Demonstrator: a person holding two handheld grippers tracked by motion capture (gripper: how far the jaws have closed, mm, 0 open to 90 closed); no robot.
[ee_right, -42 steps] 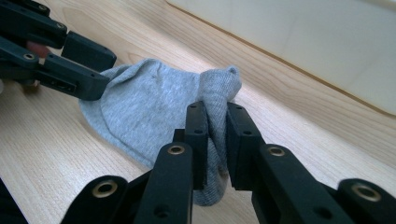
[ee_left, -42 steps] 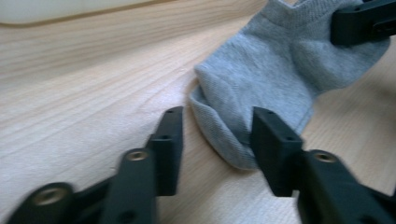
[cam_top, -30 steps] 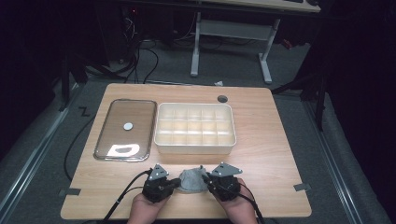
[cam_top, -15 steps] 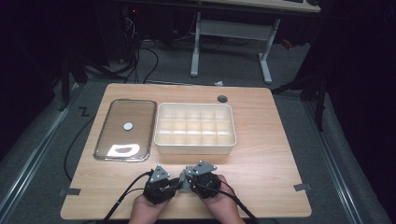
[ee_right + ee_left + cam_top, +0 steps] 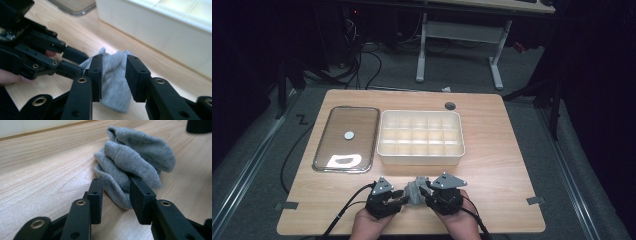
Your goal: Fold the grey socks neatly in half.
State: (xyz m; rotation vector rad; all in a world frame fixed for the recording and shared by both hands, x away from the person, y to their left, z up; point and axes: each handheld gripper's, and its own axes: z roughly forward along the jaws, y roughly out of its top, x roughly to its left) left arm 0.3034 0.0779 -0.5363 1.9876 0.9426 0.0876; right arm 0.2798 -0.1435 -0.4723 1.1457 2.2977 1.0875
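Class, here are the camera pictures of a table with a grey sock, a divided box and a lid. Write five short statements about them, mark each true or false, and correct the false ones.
1. The sock lies crumpled on the table. True.
2. The sock is inside the box. False: it lies in front of it, between the left gripper and the right gripper.
3. The lid sits on the box. False: it lies beside it.
4. The box compartments look empty. True.
5. The left gripper is clamped shut. False: its fingers stand apart.
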